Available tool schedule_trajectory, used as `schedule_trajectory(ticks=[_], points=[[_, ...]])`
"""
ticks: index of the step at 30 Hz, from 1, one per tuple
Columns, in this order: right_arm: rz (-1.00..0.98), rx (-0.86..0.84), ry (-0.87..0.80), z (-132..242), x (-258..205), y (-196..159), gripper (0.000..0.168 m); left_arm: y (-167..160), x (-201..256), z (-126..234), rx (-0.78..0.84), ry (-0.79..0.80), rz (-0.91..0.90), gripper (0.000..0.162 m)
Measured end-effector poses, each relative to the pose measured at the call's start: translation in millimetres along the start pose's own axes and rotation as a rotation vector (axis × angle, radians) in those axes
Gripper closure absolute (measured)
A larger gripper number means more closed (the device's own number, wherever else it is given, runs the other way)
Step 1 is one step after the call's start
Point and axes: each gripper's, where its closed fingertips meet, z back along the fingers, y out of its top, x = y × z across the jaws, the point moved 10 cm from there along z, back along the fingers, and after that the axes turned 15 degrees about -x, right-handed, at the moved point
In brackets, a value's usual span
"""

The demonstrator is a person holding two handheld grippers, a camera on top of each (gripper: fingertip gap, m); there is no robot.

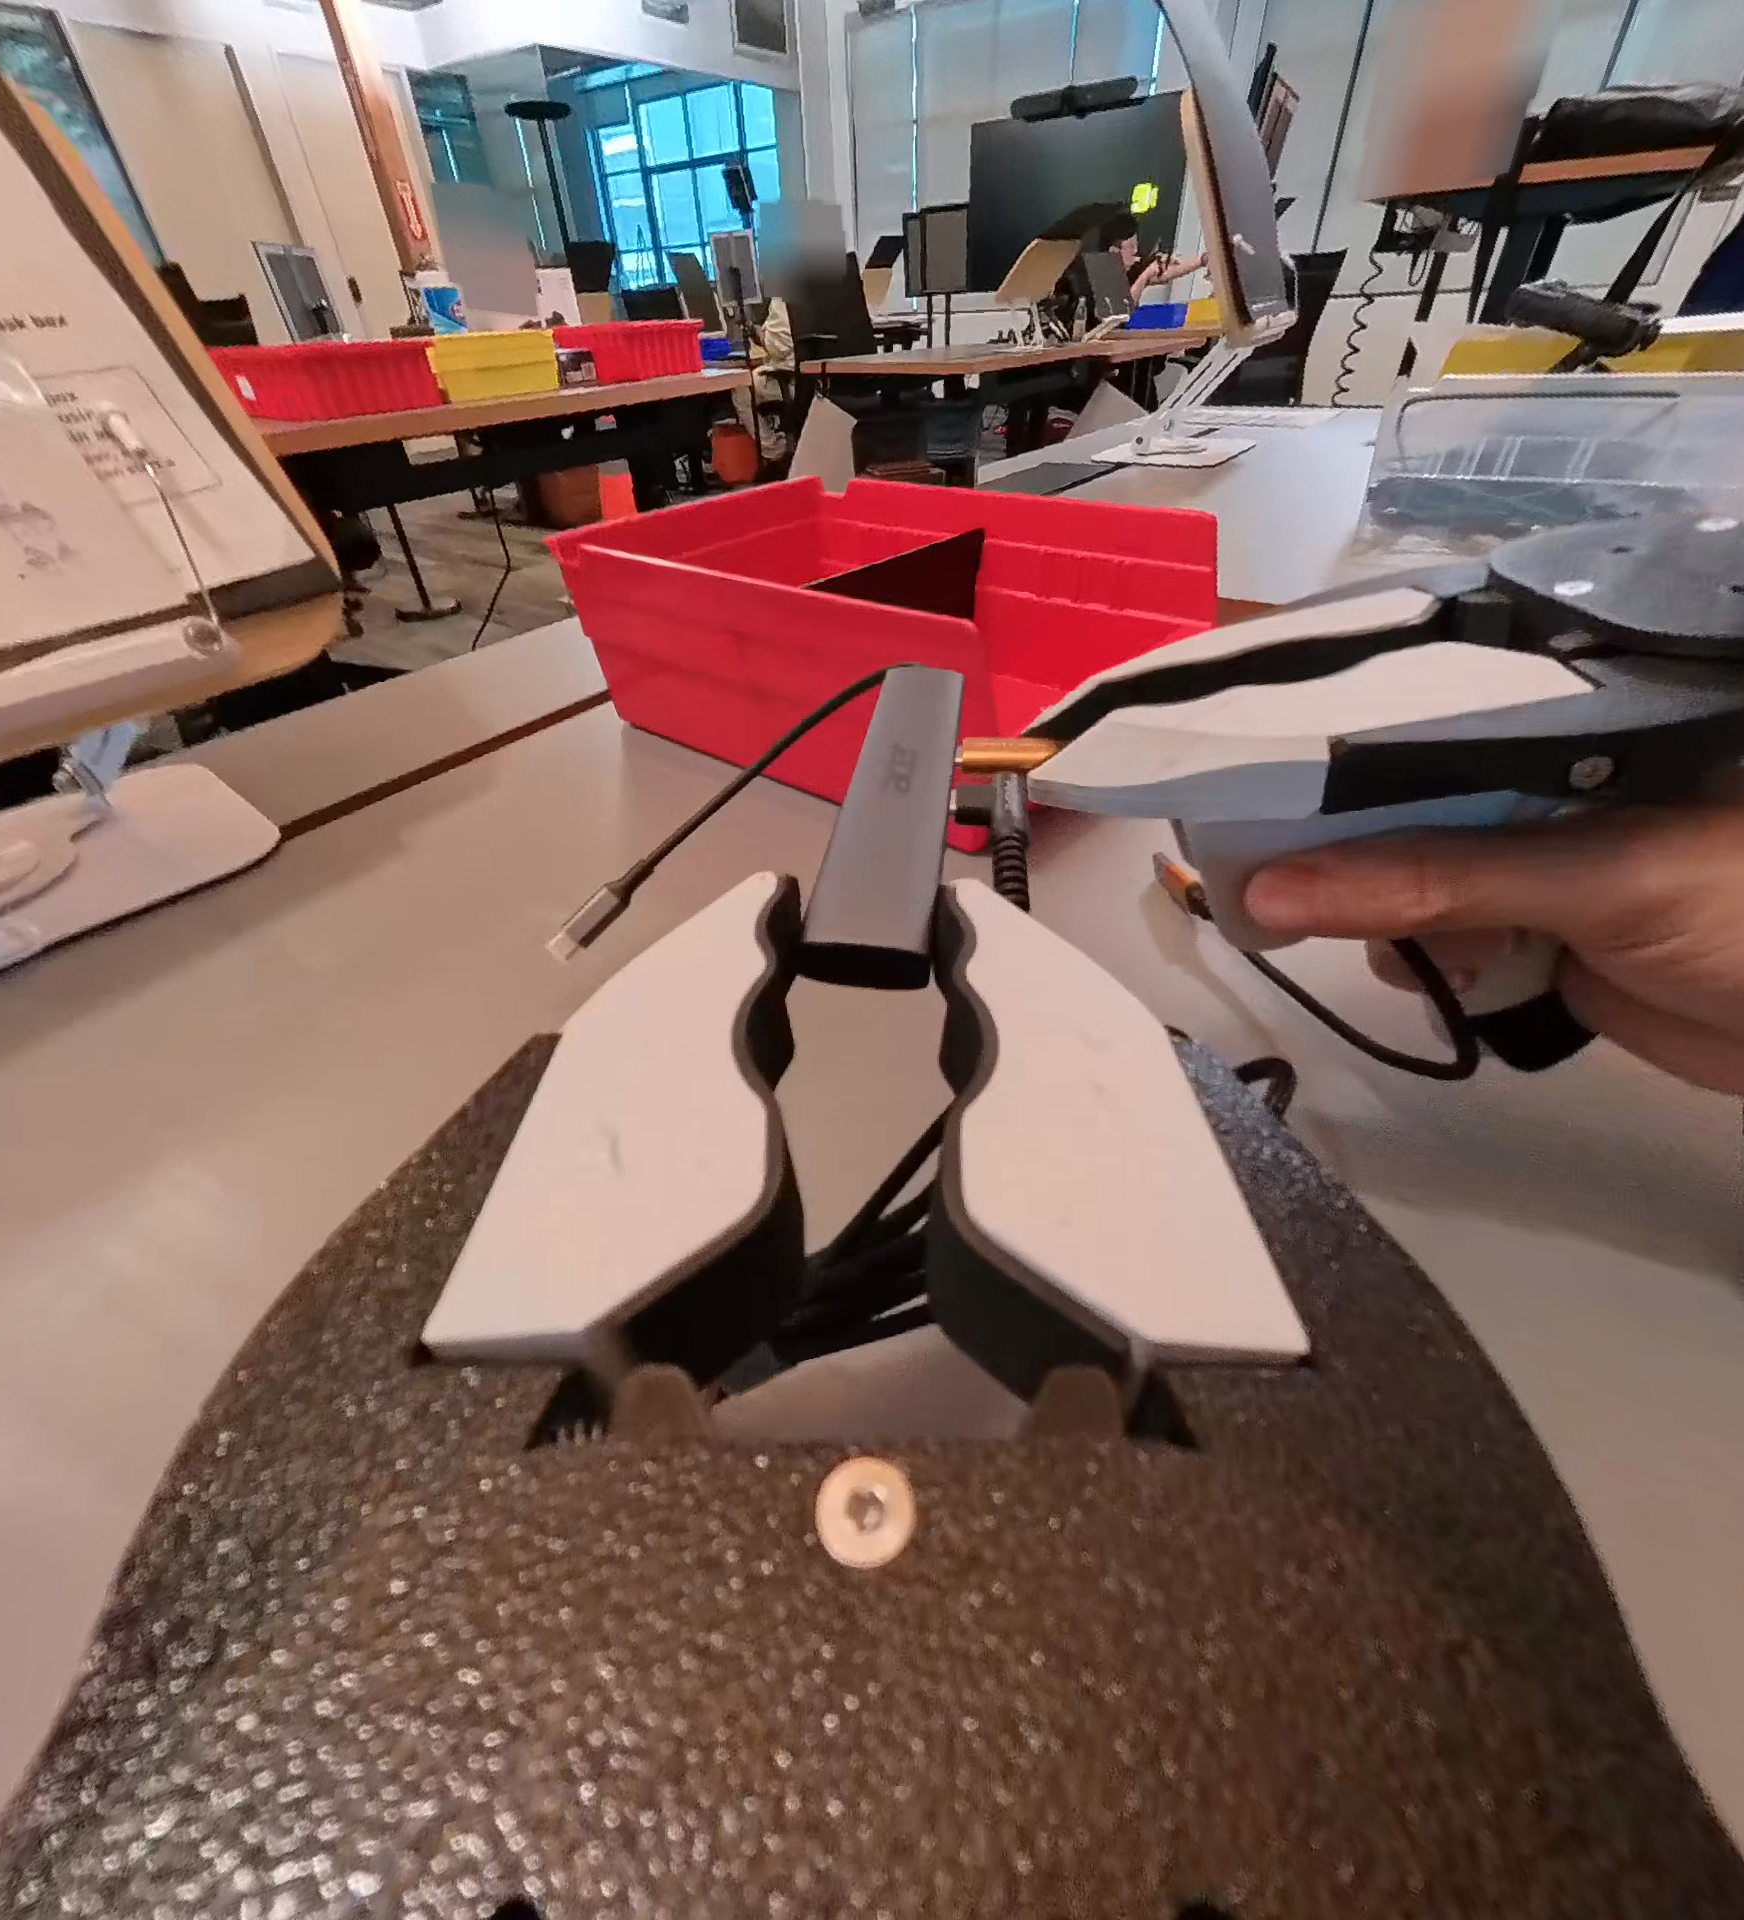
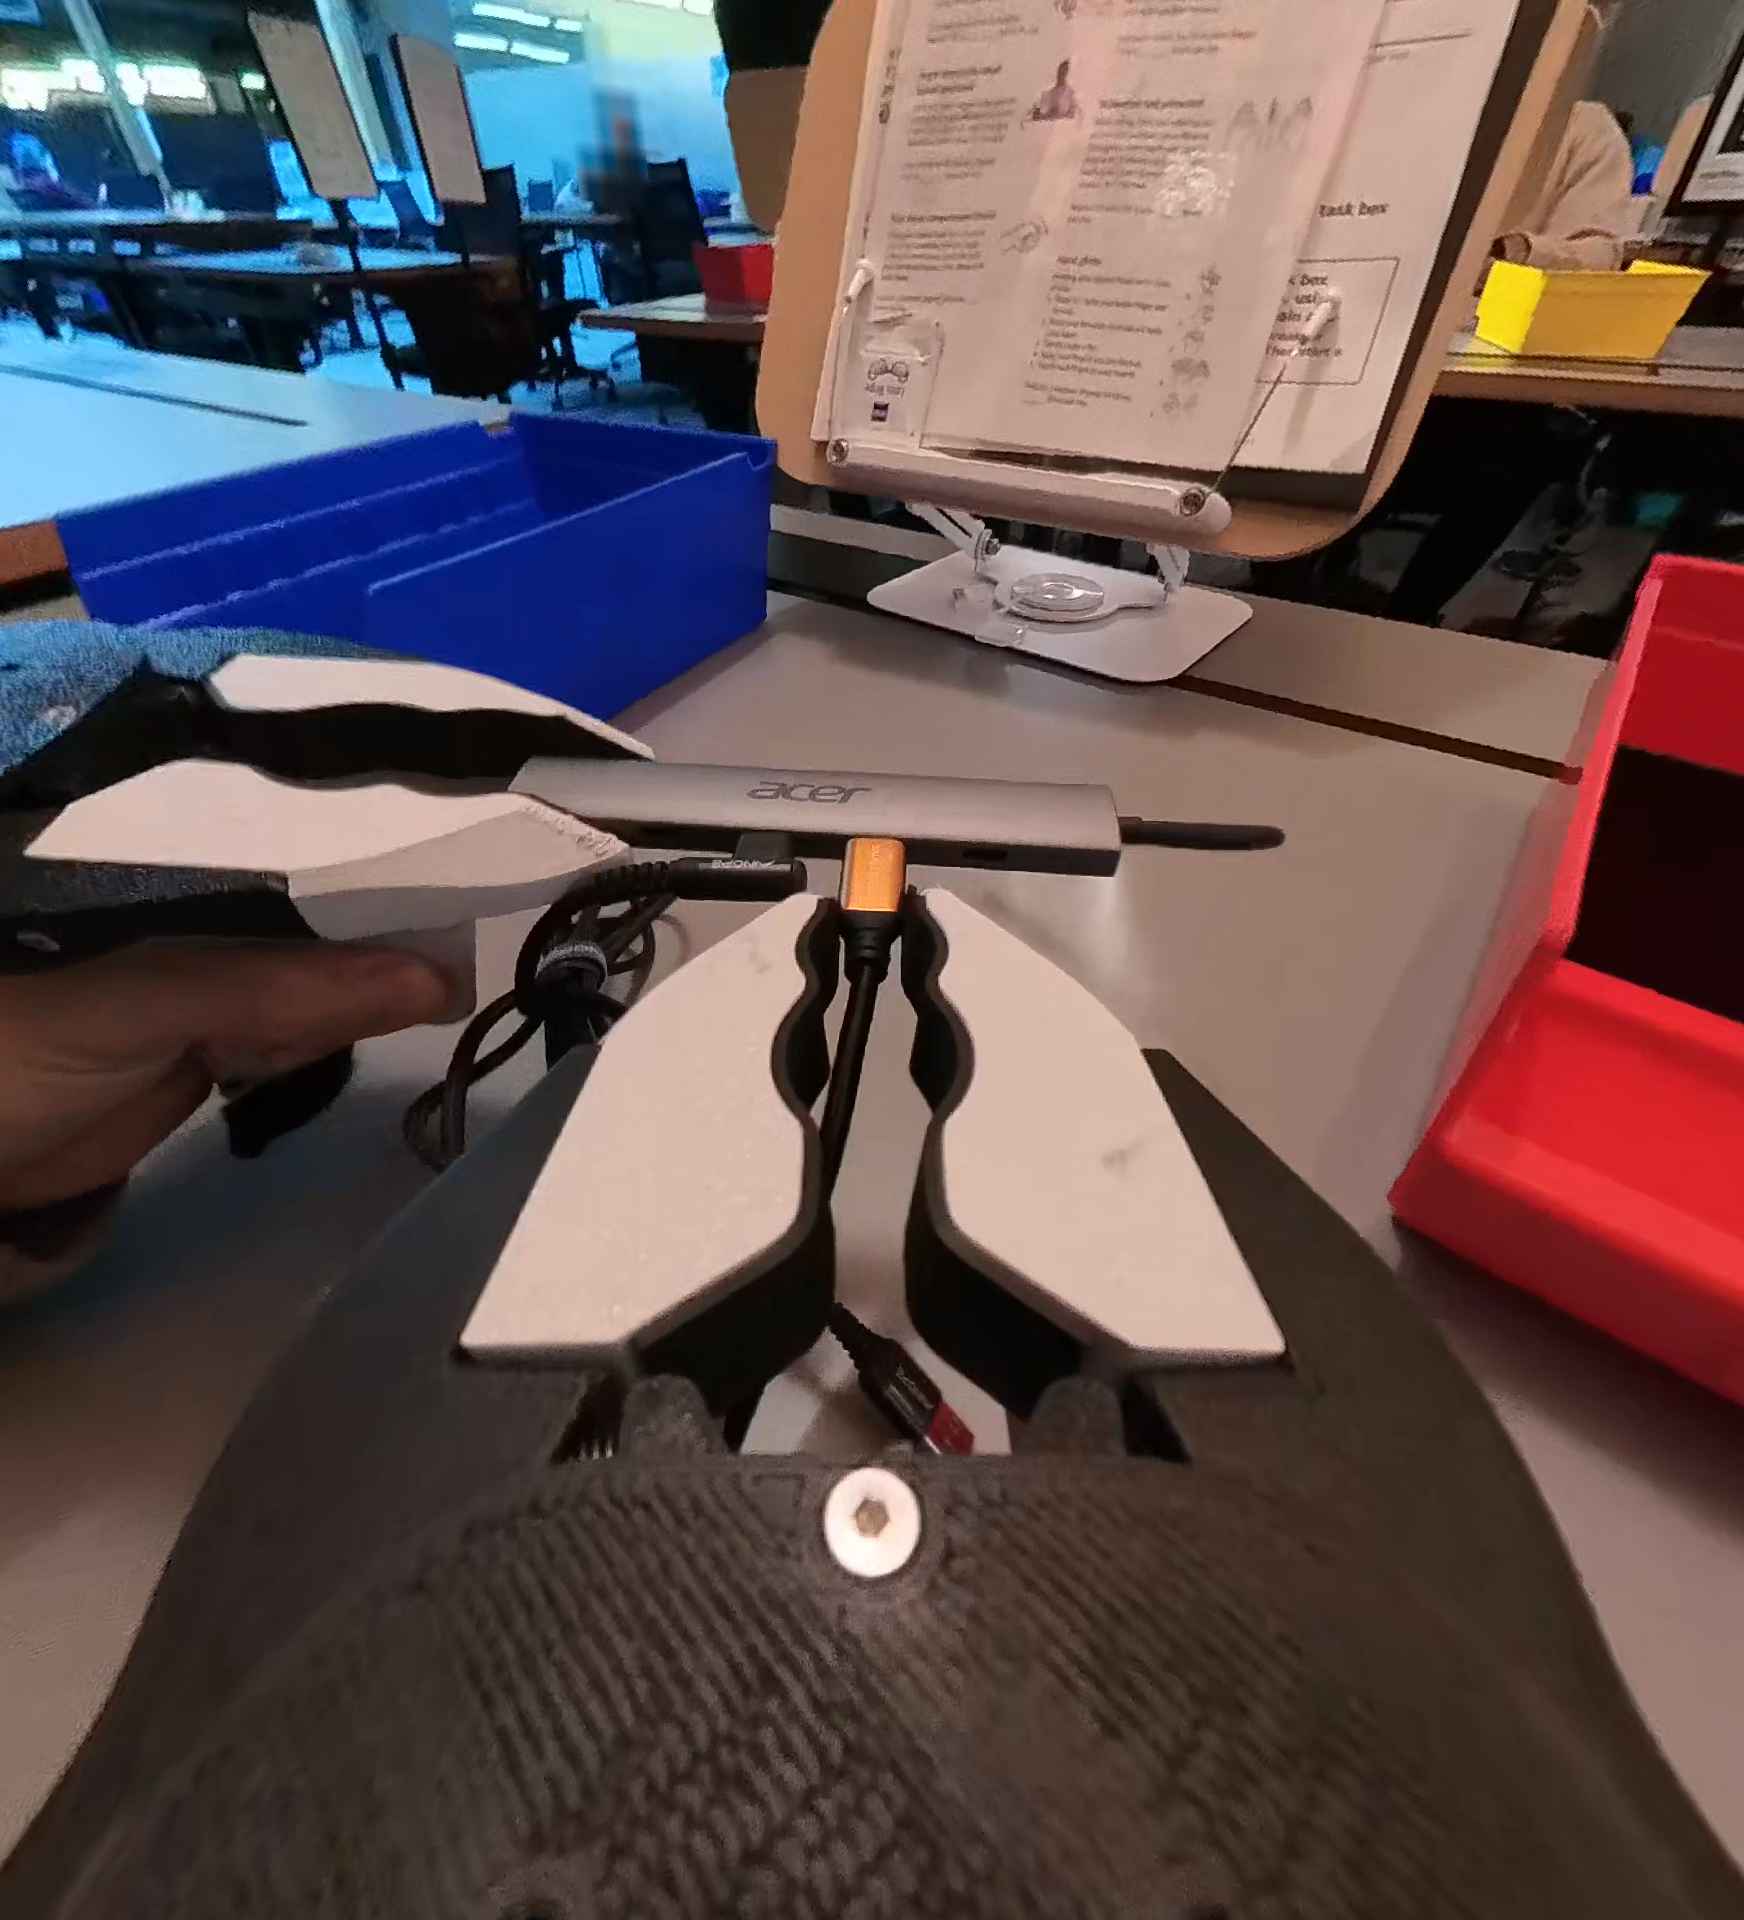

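My left gripper (image 1: 866,914) is shut on the near end of a slim grey USB hub (image 1: 883,821), held just above the grey table. The hub's short tail cable (image 1: 681,831) ends in a silver plug on the left. My right gripper (image 2: 866,909) is shut on an orange-sleeved cable plug (image 2: 870,878) that sits in a port on the hub's side (image 2: 826,805). The right gripper also shows in the left wrist view (image 1: 1039,753), coming in from the right. A second black plug (image 2: 743,871) sits in a port beside the orange one, and its cable lies coiled on the table.
A red bin (image 1: 722,634) with a black divider stands just beyond the hub. A blue bin (image 2: 556,613) stands at the far left of the right wrist view. A paper-holding document stand (image 2: 1076,613) stands behind the hub. A clear plastic box (image 1: 1574,457) sits at the far right. About 6 centimeters separates my left fingertips from my right.
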Motion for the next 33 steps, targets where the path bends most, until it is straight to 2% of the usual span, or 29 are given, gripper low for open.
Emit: schedule_trajectory(ticks=[1,3,4,5,7,9,11,14,18,21,23,25,28,30,33], points=[[0.039,-0.023,-0.015,1.6,-2.1,1.7,0.155,1.0,-0.1,1.3,0.006,0.013,0.001,0.137],[0.166,-0.090,-0.059,14.2,-9.5,-1.6,0.156,-6.6,-29.3,11.8,0.002,0.244,0.111,0.138],[0.143,-0.070,-0.122,26.1,-4.6,-4.1,0.156,-11.6,-52.6,21.2,0.015,0.227,0.211,0.138],[0.026,0.005,-0.171,39.6,6.7,-3.8,0.156,-10.2,-68.2,31.0,0.056,0.146,0.285,0.139],[-0.152,0.130,-0.130,57.7,28.1,4.2,0.156,6.6,-61.1,41.3,0.130,0.106,0.199,0.138],[-0.082,0.180,-0.124,65.7,39.5,22.2,0.156,21.2,-36.9,36.9,0.133,0.041,0.082,0.139],[-0.012,0.192,-0.154,72.9,52.5,44.9,0.156,22.4,-23.6,28.5,0.111,-0.010,0.034,0.138],[0.071,0.361,-0.221,85.7,85.0,81.4,0.156,12.8,-21.4,17.3,0.059,-0.038,0.039,0.138],[0.015,0.506,-0.236,95.5,136.0,123.5,0.156,5.9,-25.0,12.8,0.052,-0.080,0.078,0.138],[0.022,0.561,-0.338,100.0,157.4,150.1,0.156,6.5,-28.8,15.6,0.054,-0.073,0.072,0.139],[0.036,0.570,-0.411,91.4,173.1,155.4,0.156,5.9,-32.3,17.5,0.062,-0.064,0.084,0.139],[-0.014,0.520,-0.446,72.3,190.4,145.5,0.156,4.9,-35.3,18.1,0.062,-0.070,0.098,0.139],[-0.035,0.383,-0.479,37.2,200.0,110.5,0.156,3.4,-38.4,18.2,0.066,-0.078,0.117,0.139],[0.014,0.262,-0.477,16.8,195.1,86.9,0.156,3.1,-39.4,18.5,0.066,-0.078,0.116,0.139],[0.175,-0.009,-0.516,-9.4,187.1,58.1,0.156,2.7,-39.8,18.0,0.065,-0.079,0.106,0.139]])
